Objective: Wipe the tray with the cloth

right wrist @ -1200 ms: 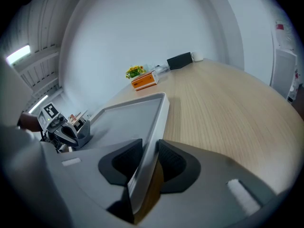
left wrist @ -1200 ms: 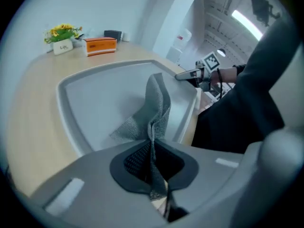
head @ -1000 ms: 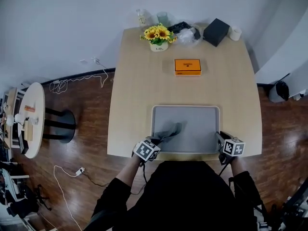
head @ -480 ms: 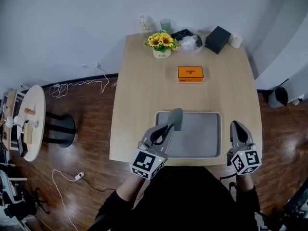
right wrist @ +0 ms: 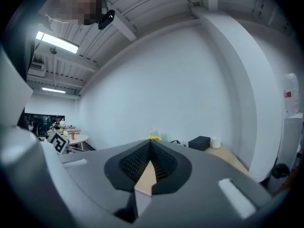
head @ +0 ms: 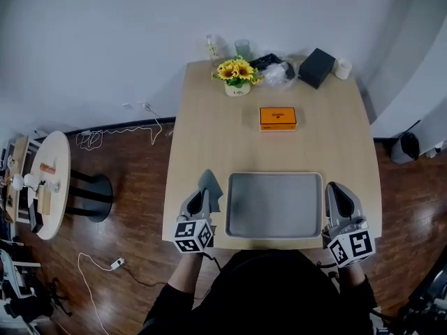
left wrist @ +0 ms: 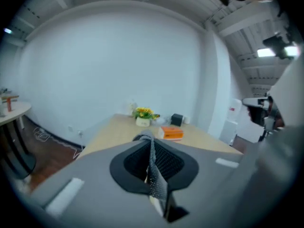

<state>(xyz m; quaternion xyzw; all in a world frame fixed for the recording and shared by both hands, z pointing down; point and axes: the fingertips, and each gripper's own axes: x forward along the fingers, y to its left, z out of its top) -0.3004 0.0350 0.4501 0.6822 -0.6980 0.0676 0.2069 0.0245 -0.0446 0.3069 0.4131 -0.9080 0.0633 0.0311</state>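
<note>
The grey tray (head: 274, 204) lies on the near part of the wooden table (head: 209, 117), with nothing on it. My left gripper (head: 202, 195) is raised over the table just left of the tray, shut on the grey cloth (head: 211, 184), which sticks out past its tips. In the left gripper view the left gripper (left wrist: 148, 144) has a thin strip of cloth (left wrist: 155, 177) pinched between its closed jaws. My right gripper (head: 333, 190) hangs raised at the tray's right edge, shut and holding nothing. The right gripper (right wrist: 151, 145) shows its jaws pressed together.
At the far end of the table stand a sunflower pot (head: 237, 73), a glass (head: 242, 47), a bottle (head: 212, 45), a plastic bag (head: 274, 62), a black box (head: 316, 57) and a white cup (head: 341, 68). An orange box (head: 278, 118) lies mid-table. A small round table (head: 49, 180) is at the left.
Both grippers have risen off the tray. The left one lifted the cloth from the tray and carried it left, past the tray's left edge. The right one left the tray's near right corner.
</note>
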